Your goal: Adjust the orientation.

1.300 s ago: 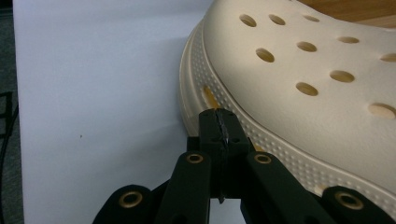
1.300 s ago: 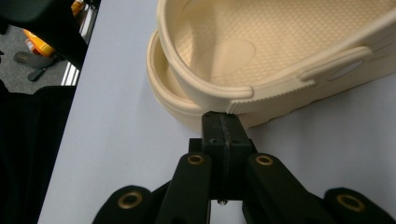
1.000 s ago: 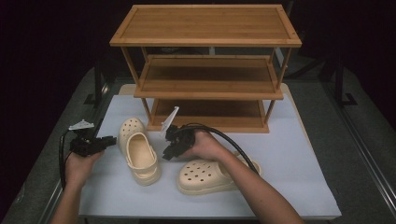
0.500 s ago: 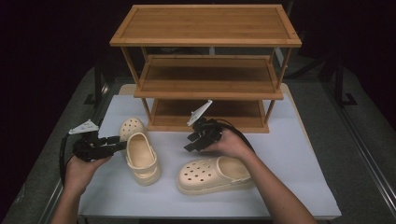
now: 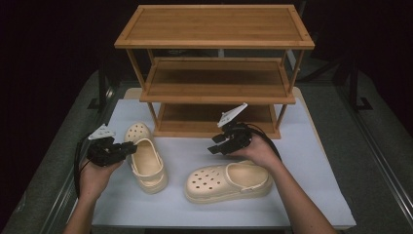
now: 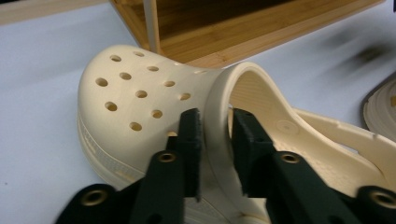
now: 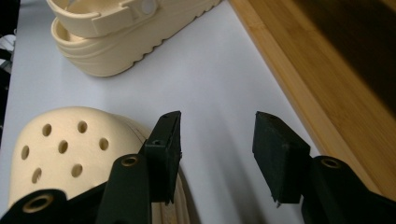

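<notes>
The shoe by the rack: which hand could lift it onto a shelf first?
Probably the left. The left gripper already has its jaws around that shoe's rim, while the right gripper hangs open above the table, holding nothing.

Two cream perforated clogs lay upright on the white mat before the bamboo rack. The left clog (image 5: 145, 157) pointed its toe toward the rack's lowest shelf, the rim of its opening pinched between black jaws. The right clog (image 5: 229, 181) lay crosswise nearer the person, toe leftward, apart from its mate.
</notes>
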Tool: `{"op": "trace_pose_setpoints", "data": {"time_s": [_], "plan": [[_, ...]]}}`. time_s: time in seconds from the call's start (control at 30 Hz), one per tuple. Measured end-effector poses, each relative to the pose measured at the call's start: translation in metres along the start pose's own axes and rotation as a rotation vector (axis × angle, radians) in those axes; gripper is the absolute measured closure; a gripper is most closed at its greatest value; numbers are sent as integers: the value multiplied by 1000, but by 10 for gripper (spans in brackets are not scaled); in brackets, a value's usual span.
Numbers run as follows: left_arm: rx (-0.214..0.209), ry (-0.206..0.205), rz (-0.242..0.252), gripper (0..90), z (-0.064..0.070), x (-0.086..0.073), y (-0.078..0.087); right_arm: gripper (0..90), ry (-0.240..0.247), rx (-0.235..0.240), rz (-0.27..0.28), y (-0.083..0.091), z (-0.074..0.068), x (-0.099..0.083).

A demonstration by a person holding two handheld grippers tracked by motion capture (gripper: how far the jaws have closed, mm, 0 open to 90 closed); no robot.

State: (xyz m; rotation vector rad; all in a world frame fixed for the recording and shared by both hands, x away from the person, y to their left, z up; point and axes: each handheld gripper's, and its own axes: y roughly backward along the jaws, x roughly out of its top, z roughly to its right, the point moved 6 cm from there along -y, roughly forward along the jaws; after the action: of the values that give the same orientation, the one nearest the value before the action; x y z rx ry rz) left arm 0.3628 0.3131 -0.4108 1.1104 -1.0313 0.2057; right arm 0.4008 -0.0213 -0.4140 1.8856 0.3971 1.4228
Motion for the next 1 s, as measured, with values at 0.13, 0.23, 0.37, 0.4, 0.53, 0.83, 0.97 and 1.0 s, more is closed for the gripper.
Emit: {"op": "trace_pose_setpoints", "data": {"time_s": [0.13, 0.23, 0.37, 0.4, 0.53, 0.83, 0.97, 1.0], "plan": [[14, -19, -1, 807, 2, 1, 1, 514, -17, -11, 6, 4, 4, -6], [39, -43, 3, 820, 2, 1, 3, 515, -28, -13, 6, 6, 5, -7], [24, -57, 15, 827, 4, 2, 7, 520, -42, -18, 11, 8, 6, -7], [16, -58, 16, 828, 5, 3, 8, 520, -44, -20, 11, 9, 7, -8], [-3, -66, 31, 832, 9, 5, 13, 524, -50, -24, 11, 11, 9, -10], [-51, -101, 51, 837, 22, 10, 18, 528, -66, -36, 17, 15, 14, -13], [-106, -109, 72, 850, 31, 14, 19, 530, -78, -44, 23, 17, 16, -17], [-120, -111, 82, 851, 33, 15, 19, 530, -78, -47, 22, 18, 17, -19]]}}
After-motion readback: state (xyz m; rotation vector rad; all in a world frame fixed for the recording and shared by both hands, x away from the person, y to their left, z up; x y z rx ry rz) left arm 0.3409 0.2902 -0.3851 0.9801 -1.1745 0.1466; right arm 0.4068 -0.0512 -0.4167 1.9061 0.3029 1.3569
